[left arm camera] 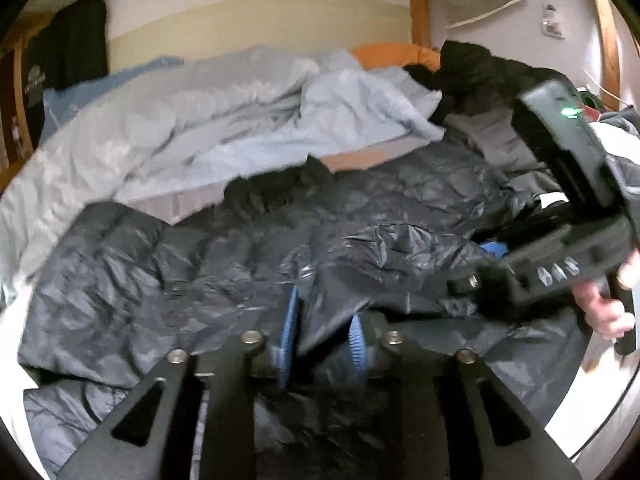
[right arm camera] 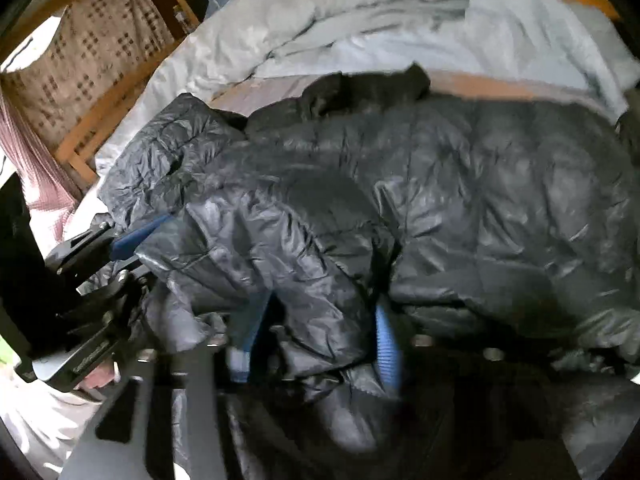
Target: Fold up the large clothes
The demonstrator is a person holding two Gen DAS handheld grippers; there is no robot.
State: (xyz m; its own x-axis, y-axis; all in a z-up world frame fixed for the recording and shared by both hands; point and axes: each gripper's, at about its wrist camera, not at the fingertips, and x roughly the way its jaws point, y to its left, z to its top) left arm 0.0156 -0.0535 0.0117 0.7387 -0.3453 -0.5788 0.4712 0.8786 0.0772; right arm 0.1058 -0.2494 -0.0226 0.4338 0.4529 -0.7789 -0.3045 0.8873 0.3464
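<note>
Black linkage bars fill the lower edge of both wrist views, each pair ending in blue ribbed fingers. Left gripper [left arm camera: 322,340] angles downward onto a dark grey, shiny quilted puffer jacket [left arm camera: 256,248] spread across a bed; its fingers [left arm camera: 289,332] stand partly apart with a raised ridge of jacket fabric between them, though whether the pads press it cannot be told. Right gripper [right arm camera: 316,340], tilted more steeply, likewise has partly spread fingers [right arm camera: 386,344] straddling a bunched fold, probably a sleeve, of the jacket [right arm camera: 480,208]; grip uncertain owing to blur. From the left view, a hand [left arm camera: 604,308] grasps the right tool at 3 o'clock. A rumpled pale blue duvet [left arm camera: 224,120] lies beyond the jacket at 12 o'clock.
</note>
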